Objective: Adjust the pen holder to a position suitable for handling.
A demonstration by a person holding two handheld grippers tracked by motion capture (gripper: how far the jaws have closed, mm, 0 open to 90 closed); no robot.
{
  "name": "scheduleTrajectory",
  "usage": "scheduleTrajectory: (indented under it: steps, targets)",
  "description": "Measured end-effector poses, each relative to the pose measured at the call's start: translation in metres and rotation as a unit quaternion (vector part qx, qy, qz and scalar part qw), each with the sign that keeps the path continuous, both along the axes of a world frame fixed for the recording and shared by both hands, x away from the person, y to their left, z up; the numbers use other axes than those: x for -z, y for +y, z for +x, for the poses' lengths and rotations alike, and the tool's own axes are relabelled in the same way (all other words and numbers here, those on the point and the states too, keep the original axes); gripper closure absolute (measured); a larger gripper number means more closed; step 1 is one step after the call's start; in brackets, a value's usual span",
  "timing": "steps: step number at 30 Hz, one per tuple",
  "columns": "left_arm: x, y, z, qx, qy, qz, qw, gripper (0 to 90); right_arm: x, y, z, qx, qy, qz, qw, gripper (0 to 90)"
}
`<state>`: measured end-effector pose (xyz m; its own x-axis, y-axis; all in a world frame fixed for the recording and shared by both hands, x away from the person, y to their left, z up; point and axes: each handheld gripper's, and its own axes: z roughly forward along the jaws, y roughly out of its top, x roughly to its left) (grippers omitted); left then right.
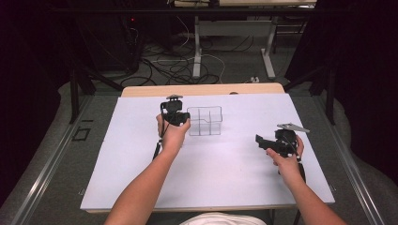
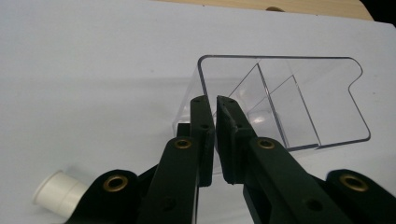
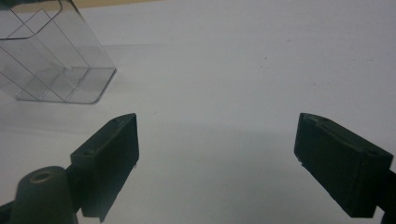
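Observation:
A clear plastic container (image 1: 205,121) with inner dividers stands on the white table top (image 1: 211,173), left of centre and toward the far side. My left gripper (image 1: 184,121) is at its left wall. In the left gripper view the jaws (image 2: 215,105) stand almost together with the thin left wall of the container (image 2: 280,93) between them, so it is shut on that wall. My right gripper (image 1: 259,140) hovers open over bare table at the right, pointing left; its pads (image 3: 112,158) stand wide apart with nothing between them, and the container (image 3: 51,60) lies farther off at upper left.
A small white cylinder (image 2: 58,191) lies on the table beside the left gripper, at the lower left of the left gripper view. Beyond the white sheet a strip of wooden table edge (image 1: 202,89) shows. Cables and desk legs sit on the floor behind.

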<state>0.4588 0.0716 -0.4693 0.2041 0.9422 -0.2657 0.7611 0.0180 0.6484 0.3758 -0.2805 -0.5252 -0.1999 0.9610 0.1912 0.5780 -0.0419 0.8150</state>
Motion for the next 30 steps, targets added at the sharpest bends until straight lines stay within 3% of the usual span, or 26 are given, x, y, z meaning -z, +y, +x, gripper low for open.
scheduleTrajectory:
  steps: [7,15,22,30]
  targets:
    - [0.001,0.002,0.001,0.008,0.002,-0.009,0.9999,85.4,-0.001,0.000,0.000,0.001,0.000,-0.001,1.0000,13.2]
    - [-0.002,0.012,0.000,0.021,-0.011,-0.017,0.9996,79.7,-0.001,0.000,-0.001,-0.002,-0.004,-0.005,1.0000,13.2]
    - [-0.006,0.029,-0.004,0.023,-0.044,-0.027,0.9984,71.2,-0.001,0.000,-0.002,-0.001,-0.005,-0.007,1.0000,13.4]
    - [-0.006,0.063,-0.013,0.014,-0.082,-0.044,0.9956,59.9,-0.001,0.002,-0.002,-0.003,-0.004,-0.014,0.9999,13.5]
